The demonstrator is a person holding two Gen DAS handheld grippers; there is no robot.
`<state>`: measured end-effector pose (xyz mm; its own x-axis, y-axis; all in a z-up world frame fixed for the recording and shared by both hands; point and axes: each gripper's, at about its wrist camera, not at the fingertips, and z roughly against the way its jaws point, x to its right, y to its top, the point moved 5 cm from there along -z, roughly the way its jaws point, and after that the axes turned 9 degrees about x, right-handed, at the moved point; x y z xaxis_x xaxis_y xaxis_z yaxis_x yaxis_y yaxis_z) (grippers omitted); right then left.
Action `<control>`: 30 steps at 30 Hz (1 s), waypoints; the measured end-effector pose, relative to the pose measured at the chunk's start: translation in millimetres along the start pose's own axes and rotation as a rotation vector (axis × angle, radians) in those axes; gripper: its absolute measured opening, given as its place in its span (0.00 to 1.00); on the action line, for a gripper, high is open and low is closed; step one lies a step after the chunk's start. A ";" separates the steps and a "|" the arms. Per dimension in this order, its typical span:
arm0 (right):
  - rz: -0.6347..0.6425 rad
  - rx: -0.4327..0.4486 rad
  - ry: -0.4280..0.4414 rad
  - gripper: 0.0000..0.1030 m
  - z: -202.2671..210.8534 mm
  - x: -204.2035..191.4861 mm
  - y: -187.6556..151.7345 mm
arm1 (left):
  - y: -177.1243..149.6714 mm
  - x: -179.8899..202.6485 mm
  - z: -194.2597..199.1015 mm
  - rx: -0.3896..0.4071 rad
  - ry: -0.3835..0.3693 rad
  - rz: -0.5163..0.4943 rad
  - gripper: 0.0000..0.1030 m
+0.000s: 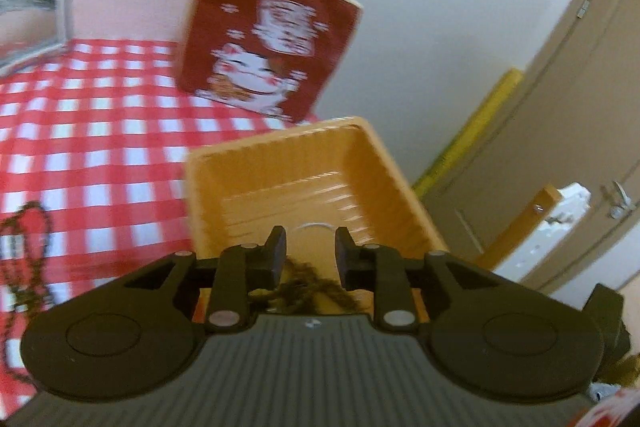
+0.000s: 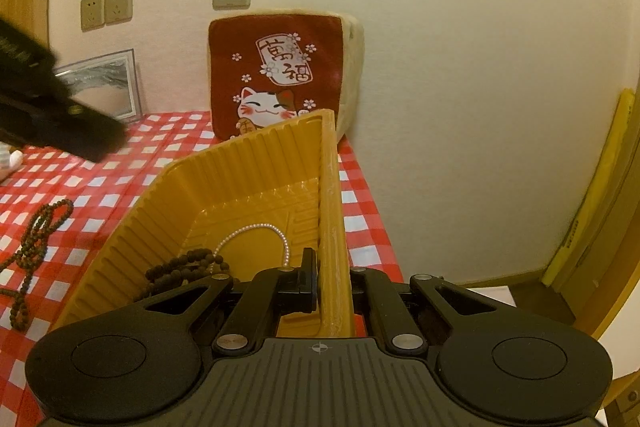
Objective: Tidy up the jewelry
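Note:
A ribbed yellow tray stands on the red-checked tablecloth. My left gripper hovers over the tray's near end, open, with a dark bead strand lying loose below its fingers, untouched by the pads. In the right wrist view my right gripper is shut on the tray's right wall, one finger inside and one outside. Inside the tray lie a pearl necklace and the dark bead strand. Another dark bead necklace lies on the cloth to the left, also seen blurred as a dark bead necklace.
A red cushion with a lucky-cat print leans on the wall behind the tray. A framed picture stands at the back left. The table's right edge runs close beside the tray, with a wooden chair and a door beyond.

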<state>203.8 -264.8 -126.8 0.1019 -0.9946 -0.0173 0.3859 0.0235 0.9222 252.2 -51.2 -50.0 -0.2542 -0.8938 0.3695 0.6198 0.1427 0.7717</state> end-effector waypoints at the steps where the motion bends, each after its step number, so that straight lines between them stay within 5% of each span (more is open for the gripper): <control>1: 0.000 0.001 0.001 0.04 0.3 -0.2 0.1 | -0.5 -6.2 5.3 0.007 0.021 0.001 0.24; 20: 0.005 -0.004 -0.002 0.04 0.2 -1.0 -0.8 | -45.5 -131.1 97.6 0.025 0.399 0.059 0.25; 30: 0.016 -0.012 -0.006 0.04 -1.6 -5.6 -1.1 | -68.2 -152.6 107.4 -0.013 0.450 0.059 0.25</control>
<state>204.3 -259.1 -128.4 0.1025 -0.9947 0.0001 0.3956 0.0408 0.9175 169.0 121.2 -103.4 0.1283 -0.9805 0.1490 0.6335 0.1966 0.7483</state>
